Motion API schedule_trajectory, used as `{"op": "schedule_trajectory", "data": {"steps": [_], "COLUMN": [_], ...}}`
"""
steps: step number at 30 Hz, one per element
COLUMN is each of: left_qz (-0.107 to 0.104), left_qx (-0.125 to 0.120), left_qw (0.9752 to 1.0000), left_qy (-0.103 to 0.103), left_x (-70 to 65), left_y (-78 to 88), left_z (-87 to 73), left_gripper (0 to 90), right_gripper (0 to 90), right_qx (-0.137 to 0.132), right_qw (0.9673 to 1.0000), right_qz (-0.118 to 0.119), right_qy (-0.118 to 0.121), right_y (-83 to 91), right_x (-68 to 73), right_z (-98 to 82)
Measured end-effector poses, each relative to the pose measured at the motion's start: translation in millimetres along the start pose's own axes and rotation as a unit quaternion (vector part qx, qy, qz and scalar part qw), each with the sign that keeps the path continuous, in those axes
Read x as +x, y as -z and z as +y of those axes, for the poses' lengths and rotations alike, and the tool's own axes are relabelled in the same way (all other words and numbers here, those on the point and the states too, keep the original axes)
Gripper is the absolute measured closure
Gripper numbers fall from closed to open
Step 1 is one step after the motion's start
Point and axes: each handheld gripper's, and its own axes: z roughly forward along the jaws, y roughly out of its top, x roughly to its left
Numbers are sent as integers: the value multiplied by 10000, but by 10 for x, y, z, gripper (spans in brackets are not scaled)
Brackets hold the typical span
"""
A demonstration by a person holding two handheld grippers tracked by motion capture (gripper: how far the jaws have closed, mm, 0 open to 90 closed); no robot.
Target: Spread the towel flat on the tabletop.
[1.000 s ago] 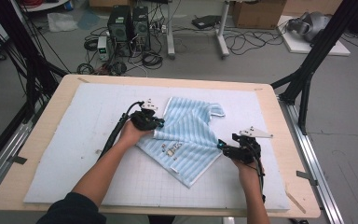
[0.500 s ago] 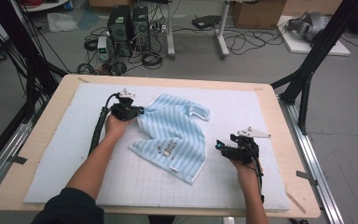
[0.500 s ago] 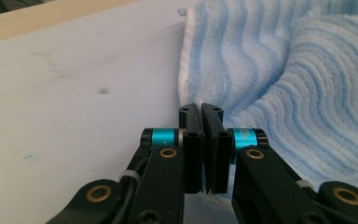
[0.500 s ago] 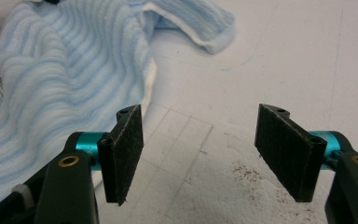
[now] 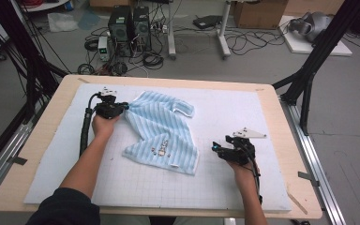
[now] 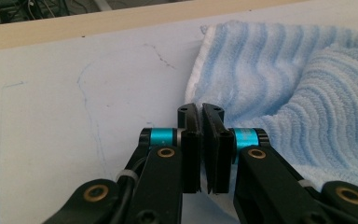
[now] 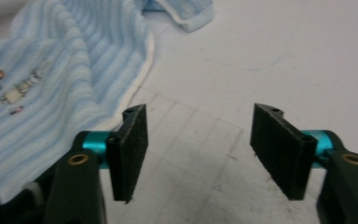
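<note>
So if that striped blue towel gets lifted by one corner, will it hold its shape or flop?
Likely flop: the towel already lies rumpled and folded over itself. Its looped terry pile suggests good grip, not slippery. Probably light, and it should drag across the mat rather than slide freely.

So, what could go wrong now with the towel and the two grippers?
1. The left gripper is shut at the striped towel edge; I cannot tell whether cloth is pinched, so it may slip.
2. The right gripper is open, beside the towel; pulling one-sided could bunch it.
</note>
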Motion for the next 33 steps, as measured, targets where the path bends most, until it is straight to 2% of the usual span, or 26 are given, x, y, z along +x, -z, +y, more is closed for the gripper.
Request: {"op": "schedule_trajectory", "data": {"steps": [3, 5, 7, 9, 11, 12, 14, 16, 19, 22, 24, 25, 26, 28, 30, 33], "left_qz": [113, 343, 341, 103, -11, -40, -39, -184, -432, -724, -785, -855, -954, -1199, -1244, -1331], "left_qx": [-188, -425, -405, -167, -41, -37, -127, -182, -228, -97, 39, 182, 222, 344, 485, 517], "left_qw": [9997, 9985, 9986, 9995, 9987, 9983, 9983, 9979, 9975, 9968, 9967, 9961, 9951, 9921, 9910, 9897], "left_qy": [-64, -31, 75, 247, 503, 582, 575, 599, 516, 331, 210, 149, 149, 151, 112, 13], "left_x": [9, 26, 47, 68, 92, 101, 91, 76, 21, -70, -131, -151, -174, -201, -224, -292], "left_y": [23, 45, 29, -24, -47, -40, 13, 81, 189, 301, 345, 358, 367, 368, 361, 363], "left_z": [34, 70, 54, -12, -60, -72, -74, -61, -67, -143, -218, -249, -287, -355, -407, -411], "left_gripper": [866, 867, 866, 828, 654, 588, 540, 499, 469, 470, 475, 476, 473, 471, 456, 445], "right_gripper": [499, 526, 528, 527, 521, 520, 521, 529, 600, 621, 618, 616, 612, 610, 610, 627], "right_qx": [76, 117, 172, 222, 229, 212, 190, 150, 141, 229, 315, 354, 393, 443, 541, 630], "right_qw": [9994, 9990, 9987, 9984, 9984, 9984, 9985, 9986, 9989, 9986, 9981, 9979, 9977, 9972, 9967, 9965], "right_qz": [324, 360, 385, 408, 410, 420, 426, 446, 399, 417, 488, 517, 533, 591, 576, 451], "right_qy": [82, 223, 285, 315, 315, 306, 278, 241, 216, 227, 185, 172, 157, 127, 175, 307], "right_y": [-46, -83, -129, -161, -173, -176, -182, -211, -290, -420, -535, -598, -655, -760, -861, -960], "right_x": [81, 136, 185, 206, 218, 219, 220, 236, 276, 312, 328, 335, 346, 376, 414, 457], "right_z": [20, 34, 41, 39, 40, 42, 45, 52, 79, 149, 187, 202, 216, 249, 288, 332]}}
